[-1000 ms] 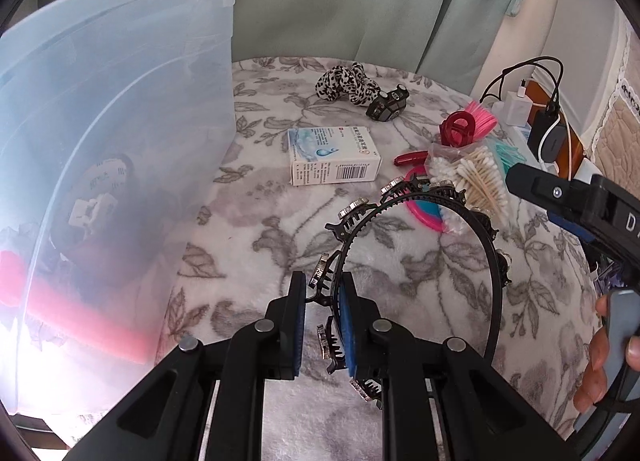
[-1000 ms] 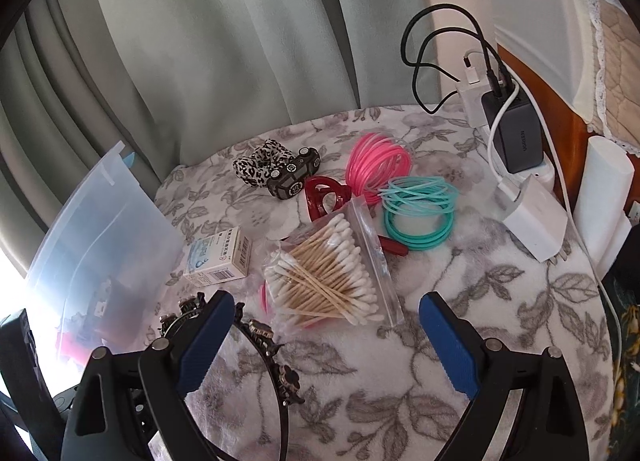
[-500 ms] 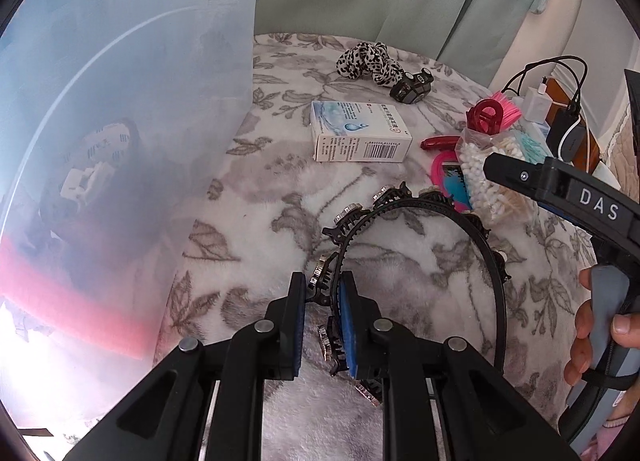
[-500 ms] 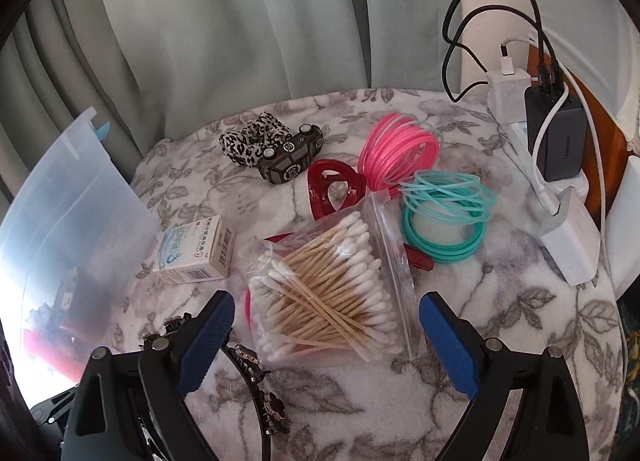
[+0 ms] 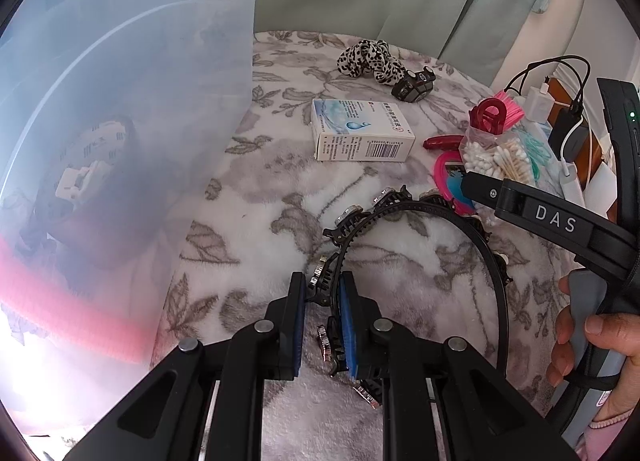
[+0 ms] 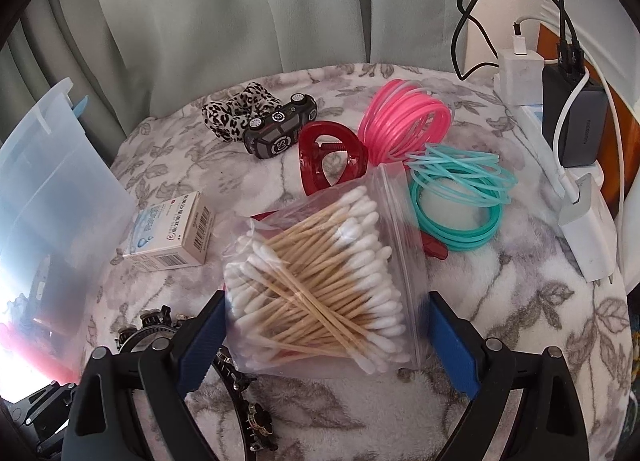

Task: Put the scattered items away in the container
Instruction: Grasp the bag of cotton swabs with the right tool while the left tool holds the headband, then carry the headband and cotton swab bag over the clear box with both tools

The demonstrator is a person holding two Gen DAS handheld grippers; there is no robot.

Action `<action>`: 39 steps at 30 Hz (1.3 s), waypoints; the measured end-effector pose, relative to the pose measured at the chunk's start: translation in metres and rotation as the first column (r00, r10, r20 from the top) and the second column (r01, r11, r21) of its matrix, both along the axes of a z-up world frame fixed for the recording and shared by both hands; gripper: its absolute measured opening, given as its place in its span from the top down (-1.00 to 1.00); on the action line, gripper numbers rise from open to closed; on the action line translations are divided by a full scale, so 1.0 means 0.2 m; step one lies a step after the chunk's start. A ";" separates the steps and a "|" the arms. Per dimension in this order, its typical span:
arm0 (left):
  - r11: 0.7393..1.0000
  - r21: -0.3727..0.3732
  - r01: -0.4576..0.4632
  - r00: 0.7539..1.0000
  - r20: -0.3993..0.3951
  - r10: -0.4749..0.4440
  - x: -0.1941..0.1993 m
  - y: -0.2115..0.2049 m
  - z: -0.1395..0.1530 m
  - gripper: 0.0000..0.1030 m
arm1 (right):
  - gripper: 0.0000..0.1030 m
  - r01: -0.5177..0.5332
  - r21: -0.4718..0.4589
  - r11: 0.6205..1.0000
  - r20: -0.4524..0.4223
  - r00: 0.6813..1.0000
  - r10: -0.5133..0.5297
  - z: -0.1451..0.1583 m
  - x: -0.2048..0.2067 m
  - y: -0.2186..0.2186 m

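My left gripper [image 5: 323,293] is shut on a black jewelled headband [image 5: 440,217] that curves over the floral blanket. The clear plastic container [image 5: 120,141] stands close on the left, with items inside. My right gripper [image 6: 326,321] is open, its blue pads on either side of a clear bag of cotton swabs [image 6: 316,281]. The bag also shows in the left wrist view [image 5: 496,153]. The headband's end lies by the right gripper's left finger [image 6: 248,413].
On the blanket lie a small white medicine box [image 6: 172,229], a leopard scrunchie [image 6: 236,113], a toy car [image 6: 280,131], a red hair claw [image 6: 332,157], pink bangles [image 6: 404,121] and teal bangles [image 6: 456,197]. Chargers and cables [image 6: 572,117] sit at the right edge.
My left gripper, still holding the headband, has moved closer to the container. My right gripper has advanced and lowered until its open fingers straddle the cotton swab bag.
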State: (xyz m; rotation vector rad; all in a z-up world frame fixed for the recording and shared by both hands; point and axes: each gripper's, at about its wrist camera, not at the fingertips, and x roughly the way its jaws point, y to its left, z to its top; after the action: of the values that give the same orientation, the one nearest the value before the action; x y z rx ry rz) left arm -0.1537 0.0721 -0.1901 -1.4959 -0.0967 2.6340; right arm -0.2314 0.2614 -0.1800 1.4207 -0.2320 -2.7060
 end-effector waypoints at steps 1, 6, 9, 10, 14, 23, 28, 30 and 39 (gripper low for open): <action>1.000 0.000 -0.001 1.000 0.000 0.001 0.00 0.00 0.00 0.67 | -0.83 0.003 -0.002 1.000 -0.001 1.000 -0.003 0.00 0.00 0.00; 1.000 -0.003 -0.003 1.000 -0.002 0.003 0.02 0.01 0.01 0.67 | -0.51 0.019 -0.014 1.000 0.002 1.000 -0.019 0.02 0.02 0.02; 1.000 0.001 -0.005 1.000 -0.001 0.005 0.02 0.02 0.02 0.67 | -0.40 0.024 -0.032 0.999 0.002 1.000 -0.024 0.03 0.03 0.03; 1.000 0.003 -0.006 1.000 -0.002 0.006 0.02 0.02 0.02 0.67 | -0.40 0.025 -0.037 0.999 0.001 1.000 -0.025 0.03 0.03 0.03; 1.000 0.003 -0.002 1.000 -0.016 0.002 0.04 0.02 0.06 0.67 | -0.38 0.027 -0.054 0.998 -0.010 1.000 -0.027 0.06 0.07 0.04; 1.000 0.007 0.015 0.997 -0.078 -0.014 0.09 0.03 0.19 0.67 | -0.38 0.040 -0.072 0.997 -0.072 0.996 -0.045 0.22 0.16 0.07; 1.000 0.012 0.027 0.991 -0.131 -0.025 0.15 0.03 0.29 0.68 | -0.38 0.047 -0.082 0.996 -0.116 0.992 -0.057 0.32 0.24 0.09; 0.999 0.017 0.031 0.988 -0.150 -0.028 0.16 0.04 0.32 0.68 | -0.38 0.050 -0.084 0.995 -0.135 0.989 -0.061 0.37 0.27 0.10; 0.998 0.032 0.056 0.971 -0.233 -0.047 0.25 0.04 0.48 0.73 | -0.38 0.056 -0.084 0.995 -0.206 0.976 -0.072 0.55 0.42 0.09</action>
State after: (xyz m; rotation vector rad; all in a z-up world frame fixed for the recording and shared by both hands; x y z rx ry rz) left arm -0.1031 0.0809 -0.0942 -1.1523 -0.0868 2.7253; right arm -0.1467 0.2801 -0.0695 1.1169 -0.3694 -2.8364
